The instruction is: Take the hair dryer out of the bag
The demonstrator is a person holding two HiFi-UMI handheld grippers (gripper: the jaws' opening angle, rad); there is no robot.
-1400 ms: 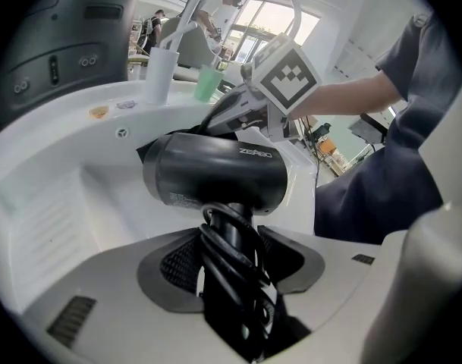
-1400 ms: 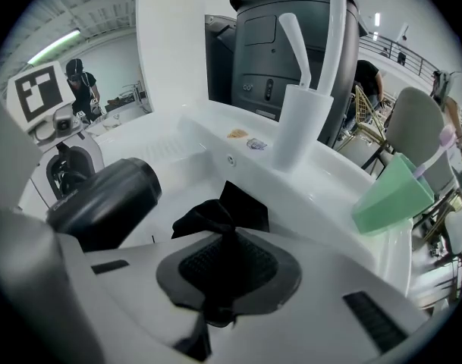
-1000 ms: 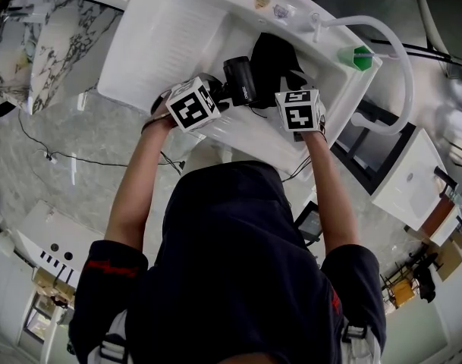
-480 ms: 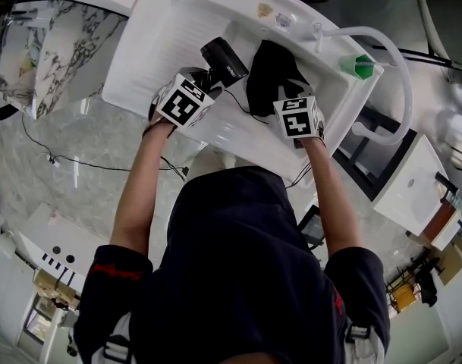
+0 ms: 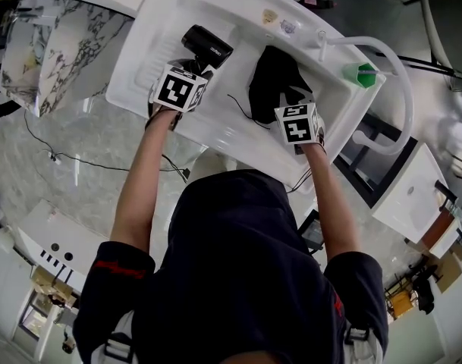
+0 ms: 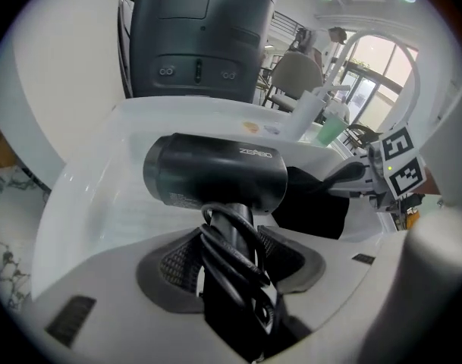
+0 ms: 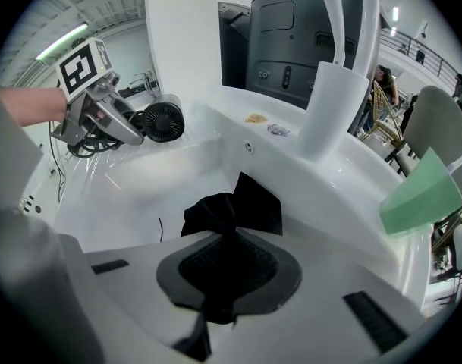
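Note:
The black hair dryer (image 5: 206,46) is out of the bag and hangs over the left part of the white sink (image 5: 162,21). My left gripper (image 5: 193,70) is shut on its handle (image 6: 229,252), which has the cord wound round it; the barrel (image 6: 215,177) lies crosswise above the jaws. The black bag (image 5: 273,80) lies slumped in the sink basin to the right. My right gripper (image 5: 292,106) is shut on a pinched fold of the bag (image 7: 232,209), with cloth (image 7: 219,275) between the pads. From the right gripper view, the dryer (image 7: 159,121) shows its rear grille at the far left.
A thin black cord (image 5: 241,109) trails in the basin between dryer and bag. A white curved tap pipe (image 5: 394,55) and a green cup (image 5: 359,56) stand at the sink's right rim. A marble counter (image 5: 60,44) lies left. A dark grey appliance (image 6: 200,44) stands behind the sink.
My left gripper has carried the hair dryer leftward and away from the bag, turning it as it went. The right gripper and the bag have stayed in place.

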